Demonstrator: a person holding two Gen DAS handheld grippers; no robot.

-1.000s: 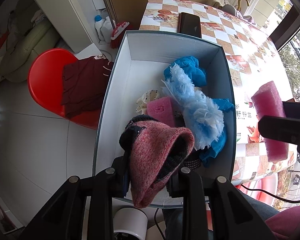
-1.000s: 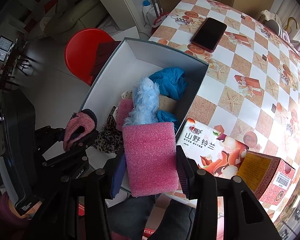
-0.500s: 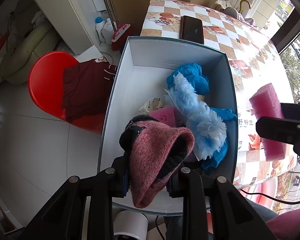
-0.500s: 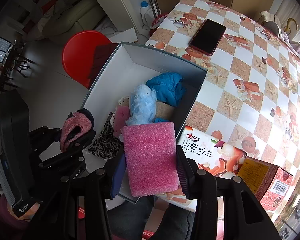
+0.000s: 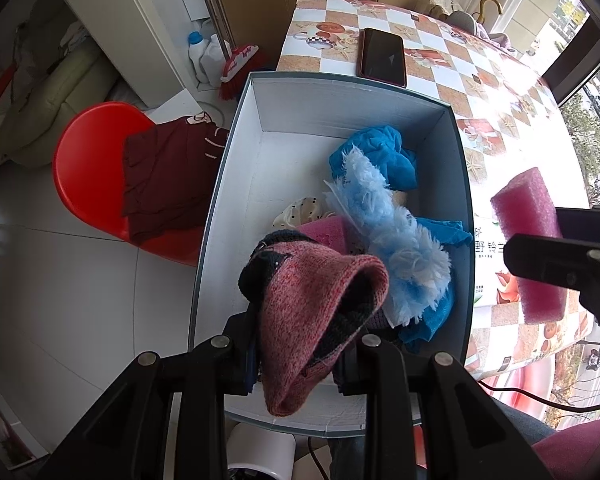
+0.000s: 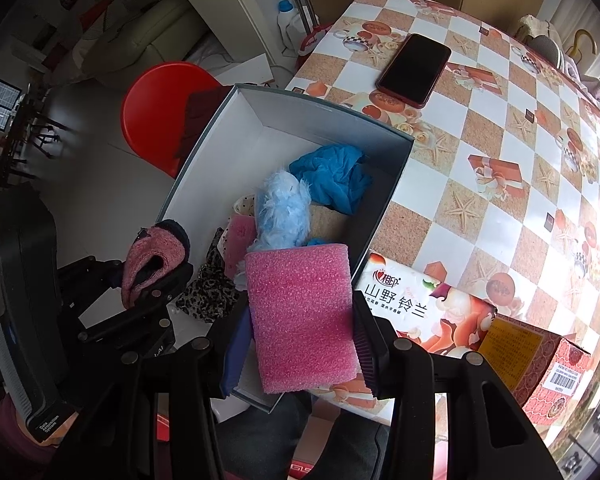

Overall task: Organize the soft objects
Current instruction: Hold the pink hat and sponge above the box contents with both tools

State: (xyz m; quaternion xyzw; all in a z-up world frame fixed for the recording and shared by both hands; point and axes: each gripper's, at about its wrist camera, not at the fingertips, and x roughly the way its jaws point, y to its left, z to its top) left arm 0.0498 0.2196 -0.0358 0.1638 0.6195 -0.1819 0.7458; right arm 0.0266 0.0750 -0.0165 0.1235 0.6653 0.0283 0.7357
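My left gripper (image 5: 296, 350) is shut on a pink knitted sock with a dark cuff (image 5: 312, 308), held above the near end of an open white box (image 5: 340, 108). The sock (image 6: 148, 264) also shows in the right wrist view, left of the box (image 6: 300, 116). My right gripper (image 6: 300, 344) is shut on a pink foam block (image 6: 300, 312), over the box's right near corner; the foam block (image 5: 528, 236) appears at the right of the left wrist view. Inside the box lie a fluffy light-blue piece (image 5: 396, 240), a blue cloth (image 5: 380, 156), a pink sponge (image 6: 240, 240) and a leopard-print cloth (image 6: 208, 292).
The box overhangs the edge of a checkered table (image 6: 500, 120). A dark phone (image 6: 416, 68) lies beyond it. A printed carton (image 6: 416, 312) and a red box (image 6: 540, 368) sit to the right. A red chair (image 5: 92, 168) with a maroon garment (image 5: 164, 176) stands on the floor left.
Both views have pulled back a little, so the box and phone look lower and smaller. Both grips are unchanged.
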